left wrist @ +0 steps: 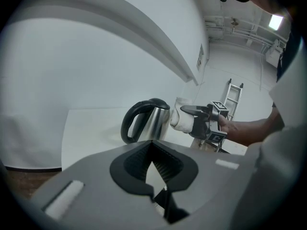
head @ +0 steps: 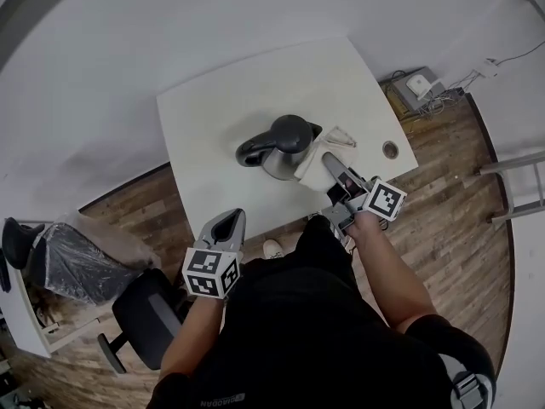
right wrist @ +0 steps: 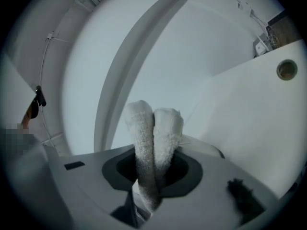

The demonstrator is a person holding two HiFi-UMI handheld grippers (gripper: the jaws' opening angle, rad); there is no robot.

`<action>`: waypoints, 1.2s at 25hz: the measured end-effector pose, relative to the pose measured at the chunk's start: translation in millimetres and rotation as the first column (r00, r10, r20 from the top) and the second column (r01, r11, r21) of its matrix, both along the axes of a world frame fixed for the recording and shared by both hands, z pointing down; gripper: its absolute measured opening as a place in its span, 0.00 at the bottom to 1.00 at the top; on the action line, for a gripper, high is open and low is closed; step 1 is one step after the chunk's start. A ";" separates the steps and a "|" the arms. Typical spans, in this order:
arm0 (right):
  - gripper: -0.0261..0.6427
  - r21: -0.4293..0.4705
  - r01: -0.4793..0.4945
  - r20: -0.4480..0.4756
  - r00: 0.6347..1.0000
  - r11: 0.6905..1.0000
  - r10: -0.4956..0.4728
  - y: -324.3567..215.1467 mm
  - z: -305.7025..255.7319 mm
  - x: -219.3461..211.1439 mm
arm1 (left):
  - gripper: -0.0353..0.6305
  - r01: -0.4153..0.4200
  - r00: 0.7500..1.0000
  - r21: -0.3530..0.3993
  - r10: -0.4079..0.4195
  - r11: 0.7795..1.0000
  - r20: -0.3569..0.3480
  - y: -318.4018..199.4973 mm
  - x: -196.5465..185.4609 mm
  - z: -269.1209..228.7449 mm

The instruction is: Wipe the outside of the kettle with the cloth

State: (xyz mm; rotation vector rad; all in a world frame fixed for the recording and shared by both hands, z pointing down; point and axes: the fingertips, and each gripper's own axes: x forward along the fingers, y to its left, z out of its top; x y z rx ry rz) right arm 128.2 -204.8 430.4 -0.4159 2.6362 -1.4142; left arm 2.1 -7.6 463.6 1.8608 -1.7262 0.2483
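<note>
Looking from the left, a black office chair [head: 140,313] sits on the wooden floor [head: 451,194] just off the near-left corner of the white worktop [head: 204,118]. The left tongs [head: 228,225] hang over that near edge, clear of everything, their jaws drawn together at the tips with nothing between them. Bare worktop lies open ahead of them as far as the kettle [head: 285,147].

The kettle stands upright about mid-worktop, well in from every edge. It has a steel body and a black lid, and its black handle points left. Clear surface lies behind it and to its left.

A white cloth [head: 317,162] is pressed against the kettle's right side. The right tongs [head: 334,170] are clamped on it, and the folded cloth bulges out past the jaws in two soft rolls. The person's forearm crosses the near edge behind them.

Further right, a round hole [head: 390,150] sits near the worktop's right edge. Beyond that edge a ladder [head: 519,186] stands on the floor.
</note>
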 end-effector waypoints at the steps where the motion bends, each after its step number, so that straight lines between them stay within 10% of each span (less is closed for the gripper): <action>1: 0.19 -0.012 -0.002 0.001 1.000 1.000 0.002 -3.1 7.3 4.0 | 0.06 -0.007 1.000 -0.006 0.007 1.000 0.004 -4.7 2.9 1.0; 20: 0.19 -0.282 -0.091 -0.260 0.966 0.955 0.015 -25.2 167.0 41.9 | 0.06 -0.056 0.997 -0.086 0.061 0.995 0.056 -49.6 34.3 3.2; 30: 0.19 -0.414 -0.013 -0.354 0.923 0.910 -0.148 -37.6 189.5 39.4 | 0.06 0.033 0.999 -0.092 -0.030 0.995 0.040 -71.6 24.8 11.6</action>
